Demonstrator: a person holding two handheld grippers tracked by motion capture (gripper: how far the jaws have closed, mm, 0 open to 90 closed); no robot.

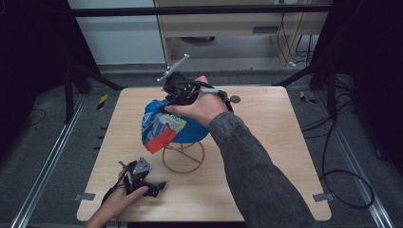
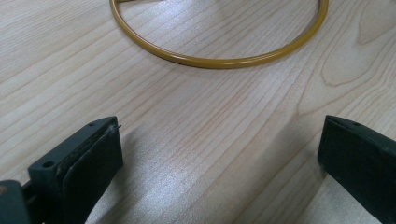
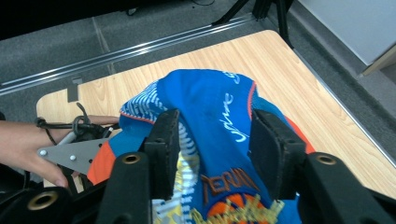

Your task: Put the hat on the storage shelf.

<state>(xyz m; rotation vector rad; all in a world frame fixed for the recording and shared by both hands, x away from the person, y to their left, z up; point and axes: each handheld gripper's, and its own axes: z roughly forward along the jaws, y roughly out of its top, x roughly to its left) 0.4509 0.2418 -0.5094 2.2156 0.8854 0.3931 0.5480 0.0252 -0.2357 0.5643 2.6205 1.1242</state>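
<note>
A blue cap [image 1: 171,126] with orange, white and yellow print sits draped over a gold wire stand [image 1: 183,156] in the middle of the table. My right gripper [image 1: 168,102] comes down on the cap's far top. In the right gripper view its jaws press both sides of a raised fold of the cap [image 3: 215,102], so the right gripper [image 3: 215,140] is shut on it. My left gripper [image 1: 159,186] rests low on the table at the front left, open and holding nothing. In its own view the left gripper [image 2: 219,158] faces the stand's gold base ring [image 2: 219,60].
The light wooden table [image 1: 266,142] is square, with bare wood on its right half. A small round dark disc [image 1: 235,99] lies near the back edge. Black frame legs, cables and metal floor rails surround the table.
</note>
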